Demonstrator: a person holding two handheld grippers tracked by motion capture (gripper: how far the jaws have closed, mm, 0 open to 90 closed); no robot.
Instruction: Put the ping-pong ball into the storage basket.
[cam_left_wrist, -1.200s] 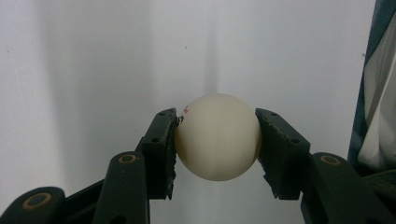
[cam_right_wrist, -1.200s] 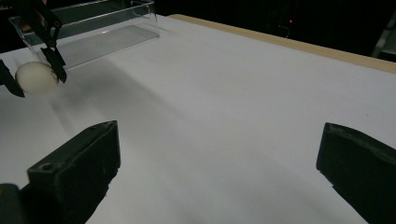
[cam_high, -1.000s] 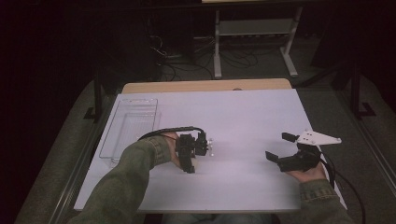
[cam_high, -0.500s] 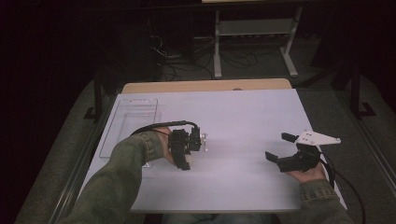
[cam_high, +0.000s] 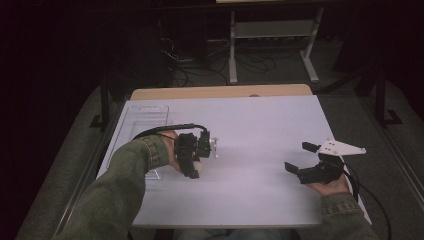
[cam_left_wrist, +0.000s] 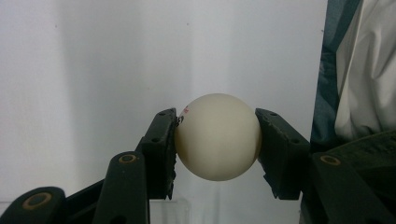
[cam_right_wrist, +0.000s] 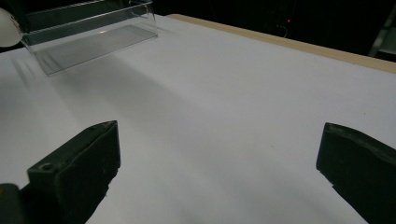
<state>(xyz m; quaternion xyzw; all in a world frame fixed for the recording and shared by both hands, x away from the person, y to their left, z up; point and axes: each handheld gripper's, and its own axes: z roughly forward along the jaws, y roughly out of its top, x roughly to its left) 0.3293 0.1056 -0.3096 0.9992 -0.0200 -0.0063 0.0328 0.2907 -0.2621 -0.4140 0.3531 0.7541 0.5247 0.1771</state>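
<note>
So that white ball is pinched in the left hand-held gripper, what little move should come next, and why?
Probably carry it left, over the clear tray. The left hand-held gripper has the white ball clamped between both jaws, the tray lies just beyond that hand, and the right hand-held gripper rests open, holding nothing.

A white tabletop (cam_high: 260, 125) with a wooden far edge is seen in a dim room. Behind it, a pale metal shelf stand (cam_high: 272, 35) is set on a dark floor, where loose cables (cam_high: 192, 60) are strewn.
</note>
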